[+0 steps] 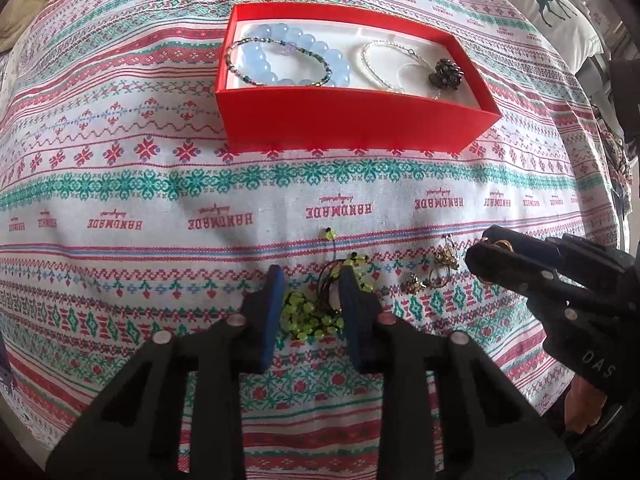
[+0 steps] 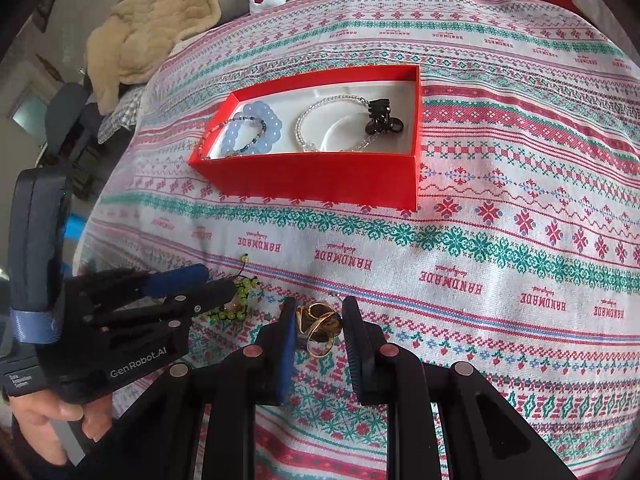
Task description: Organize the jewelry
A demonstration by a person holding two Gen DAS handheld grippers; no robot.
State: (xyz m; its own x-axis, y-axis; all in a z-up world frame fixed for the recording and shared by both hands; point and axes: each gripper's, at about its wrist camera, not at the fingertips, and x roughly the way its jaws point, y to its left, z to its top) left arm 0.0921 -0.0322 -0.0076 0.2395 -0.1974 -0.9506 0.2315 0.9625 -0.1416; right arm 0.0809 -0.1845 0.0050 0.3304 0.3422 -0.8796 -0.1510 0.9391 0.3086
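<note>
My left gripper [image 1: 310,292] sits low over the patterned tablecloth [image 1: 120,184], its blue-padded jaws spread apart on either side of the green beaded bracelet [image 1: 310,314]; the bracelet is a loose heap of small yellow-green beads on dark cord, with one strand trailing away from me to a beaded tip; whether the pads touch the beads I cannot tell.

My right gripper [image 2: 318,330] also stands with its jaws parted, and between them lies a cluster of gold rings [image 2: 318,326]; they are shiny gold bands tangled together, at least one carrying a dark brownish stone; the jaws flank them without clearly clamping. From the left wrist view, more small gold pieces [image 1: 430,274] lie on the cloth just beside that gripper's tips.

Farther off on the cloth stands the red box [image 2: 320,178], open-topped with a white lining; at its left end a chunky pale blue bead bracelet [image 2: 256,130] lies with a thin bracelet of small dark beads [image 1: 280,60] draped across it; at the right end a clear crystal bead strand [image 2: 320,124] curls in a loop, touching a black claw hair clip [image 2: 382,118].
</note>
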